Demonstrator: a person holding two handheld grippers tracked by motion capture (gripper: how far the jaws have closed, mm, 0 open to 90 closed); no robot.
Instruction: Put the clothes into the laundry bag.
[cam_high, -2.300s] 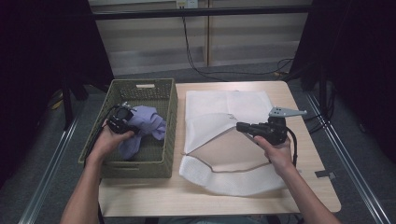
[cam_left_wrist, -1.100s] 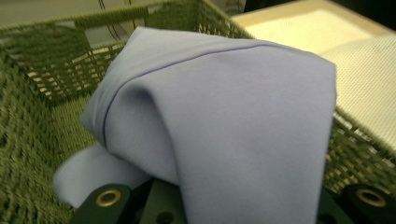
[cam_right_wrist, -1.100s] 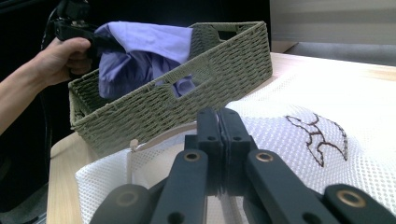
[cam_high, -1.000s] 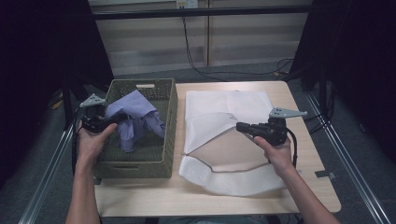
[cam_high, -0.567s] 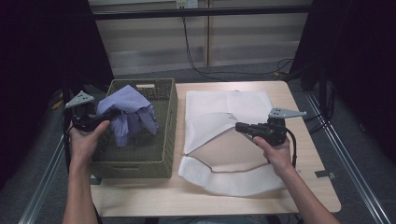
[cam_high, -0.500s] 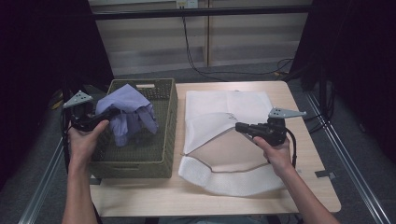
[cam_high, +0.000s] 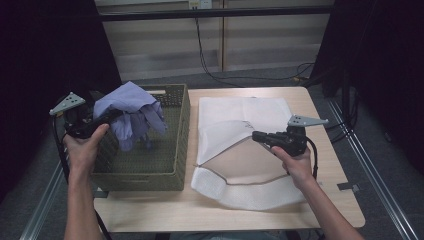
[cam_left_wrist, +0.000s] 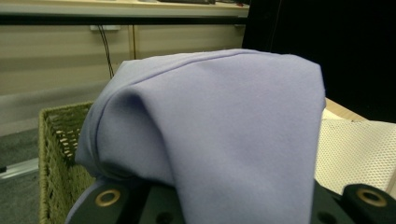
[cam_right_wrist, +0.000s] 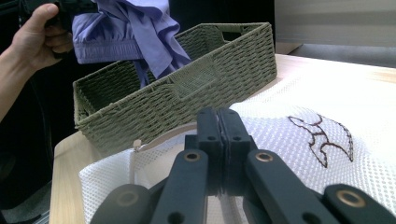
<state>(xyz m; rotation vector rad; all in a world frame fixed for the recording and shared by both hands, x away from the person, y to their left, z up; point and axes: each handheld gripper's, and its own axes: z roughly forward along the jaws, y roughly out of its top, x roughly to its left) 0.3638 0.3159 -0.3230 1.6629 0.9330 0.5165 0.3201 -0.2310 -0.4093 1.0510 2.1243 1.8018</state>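
A lavender garment (cam_high: 131, 111) hangs bunched above the left part of a green woven basket (cam_high: 150, 172). My left gripper (cam_high: 109, 118) is shut on it, just outside the basket's left rim. In the left gripper view the garment (cam_left_wrist: 224, 135) drapes over the jaws and hides their tips. A white mesh bag (cam_high: 240, 195) lies on the table to the right of the basket. My right gripper (cam_high: 256, 136) is shut on the bag's upper layer and holds its mouth open toward the basket. In the right gripper view my right gripper (cam_right_wrist: 217, 116) has its jaws pressed together over the mesh bag (cam_right_wrist: 299, 140).
The wooden table (cam_high: 165, 215) has bare strips along its front and right edges. The basket (cam_right_wrist: 187, 88) stands close against the bag's left side. Cables (cam_high: 210, 60) run across the floor behind the table. A metal rail (cam_high: 45, 210) runs beside the table's left edge.
My left gripper has lifted the lavender garment out of the basket, upward and to the left. The right gripper and the mesh bag have stayed put.
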